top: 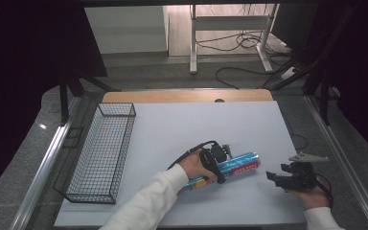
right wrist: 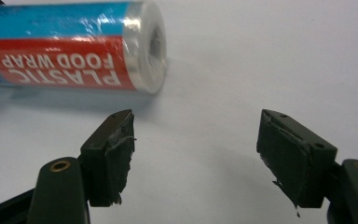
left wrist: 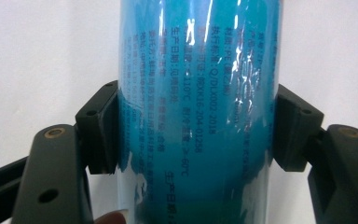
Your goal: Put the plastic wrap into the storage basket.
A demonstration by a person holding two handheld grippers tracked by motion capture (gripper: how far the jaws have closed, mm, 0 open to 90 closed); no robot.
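Closest to me, my white sleeve [top: 146,201] comes up from the bottom edge of the high view, and my left hand [top: 195,165] carries the left gripper [top: 216,165] down onto the roll of plastic food wrap [top: 227,170]. In the left gripper view I see that claw clenched on the roll: both black pads press flat against its blue printed film [left wrist: 198,107], one on each side, with the roll standing straight between them.

Going from the left across the table, I first see the black wire basket [top: 100,151] along the left edge of the pale mat [top: 191,127], well apart from the roll. The basket has nothing in it that I can make out. The roll lies on its side near the middle of the mat, toward my edge, slanting with its clear-capped end up and to the right.

Farther right, my right hand [top: 311,194] holds the right gripper [top: 280,178] low over the mat, near the roll's right end but apart from it. In the right gripper view its claw is released: the two pads stand wide with bare mat between them, and the worn rubber on both hangs ragged. Past them I read the red label, upside down, on the roll [right wrist: 74,46], whose open core faces right.
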